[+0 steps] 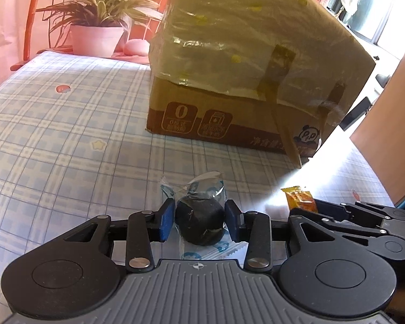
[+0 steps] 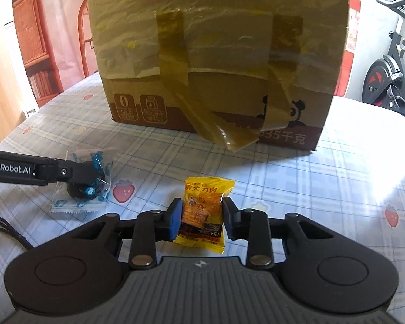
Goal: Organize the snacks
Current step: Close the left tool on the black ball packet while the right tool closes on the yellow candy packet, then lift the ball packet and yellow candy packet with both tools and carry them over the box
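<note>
The big cardboard box [image 2: 216, 62] stands across the far side and blocks the way forward for both grippers; loose tape strips [image 2: 224, 132] hang from its front down to the tablecloth [image 2: 324, 189]. Between the box and the two snacks there is a bare band of cloth. To the right of the yellow packet [image 2: 202, 213] the cloth is open. On its left, the left gripper [image 2: 75, 174] and the dark snack [image 2: 83, 186] stand in the way.

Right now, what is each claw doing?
Left claw: closed on the dark round snack in clear wrapper.
Right claw: closed on the yellow snack packet.
</note>
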Available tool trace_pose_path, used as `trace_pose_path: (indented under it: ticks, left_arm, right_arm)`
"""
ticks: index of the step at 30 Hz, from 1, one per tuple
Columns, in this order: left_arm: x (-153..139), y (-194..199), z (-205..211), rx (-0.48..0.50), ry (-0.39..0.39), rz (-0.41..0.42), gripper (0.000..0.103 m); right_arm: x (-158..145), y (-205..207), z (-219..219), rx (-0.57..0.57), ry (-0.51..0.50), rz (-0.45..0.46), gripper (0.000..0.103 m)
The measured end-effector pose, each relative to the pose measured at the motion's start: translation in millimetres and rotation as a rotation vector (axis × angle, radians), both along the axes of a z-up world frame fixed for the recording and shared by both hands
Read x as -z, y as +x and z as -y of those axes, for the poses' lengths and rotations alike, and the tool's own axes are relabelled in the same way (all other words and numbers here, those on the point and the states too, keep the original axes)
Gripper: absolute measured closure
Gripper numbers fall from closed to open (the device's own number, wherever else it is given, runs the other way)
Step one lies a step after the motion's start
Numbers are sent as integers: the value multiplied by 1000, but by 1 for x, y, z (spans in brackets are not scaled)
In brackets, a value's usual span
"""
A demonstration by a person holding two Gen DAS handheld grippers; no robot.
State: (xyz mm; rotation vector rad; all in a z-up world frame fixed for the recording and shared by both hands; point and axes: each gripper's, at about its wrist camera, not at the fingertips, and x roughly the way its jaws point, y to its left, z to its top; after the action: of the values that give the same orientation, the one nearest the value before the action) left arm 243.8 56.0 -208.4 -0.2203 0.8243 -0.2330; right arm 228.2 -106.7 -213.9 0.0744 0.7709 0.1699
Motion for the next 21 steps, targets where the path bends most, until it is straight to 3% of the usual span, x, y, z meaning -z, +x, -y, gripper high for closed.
trace_pose_path:
  ticks: [8,21]
  left_arm:
    - [-11,-1,11,56,0,37,61]
    - [-41,-1,8,66,15,122,61]
  right_arm:
    - [-13,-12,10,31,4,31,69]
    - [-47,-14,23,62,-8,116,69]
